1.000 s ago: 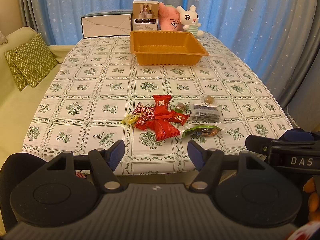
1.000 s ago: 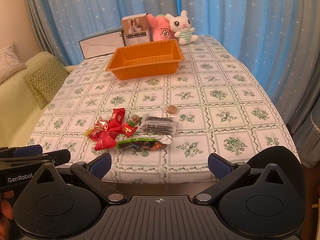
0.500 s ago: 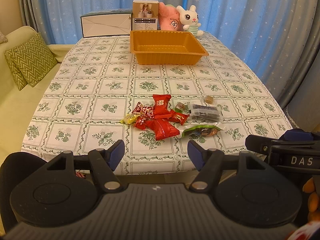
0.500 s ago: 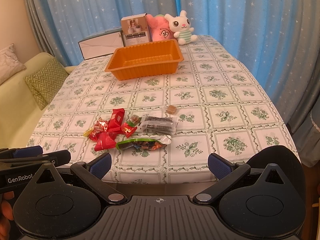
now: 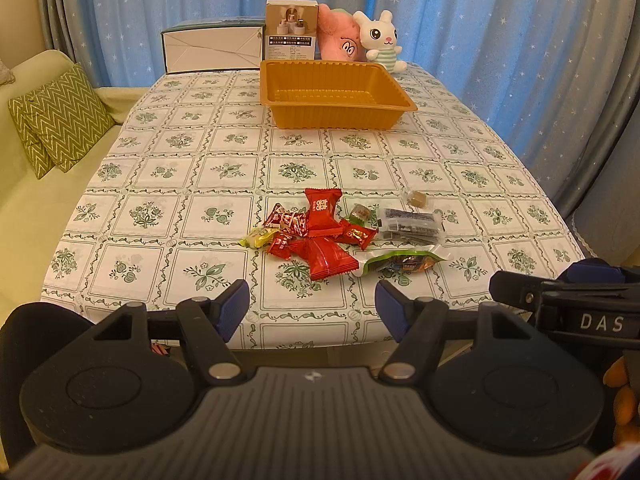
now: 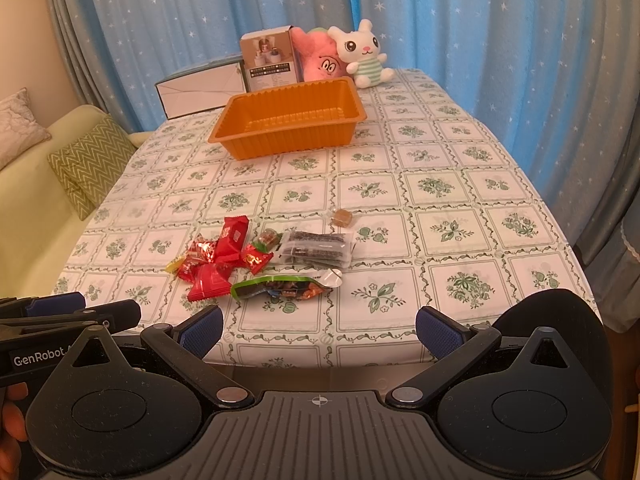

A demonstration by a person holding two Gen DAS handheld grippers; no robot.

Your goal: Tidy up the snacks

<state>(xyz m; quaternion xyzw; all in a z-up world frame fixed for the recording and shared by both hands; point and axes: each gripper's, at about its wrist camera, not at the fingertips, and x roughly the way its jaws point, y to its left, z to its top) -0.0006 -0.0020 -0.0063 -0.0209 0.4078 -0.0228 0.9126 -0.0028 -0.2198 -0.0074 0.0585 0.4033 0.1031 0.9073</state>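
Left wrist view: red-wrapped snacks heaped before empty orange tray.

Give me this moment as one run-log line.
phase: before first pick | left gripper: open, holding nothing | right gripper: open, holding nothing | snacks: piled on tablecloth | orange tray: no snacks inside

Upper centre of the frame: white box, small product carton, pink plush and white bunny in a row before starry blue curtains. Far left: green zigzag cushion on pale sofa.
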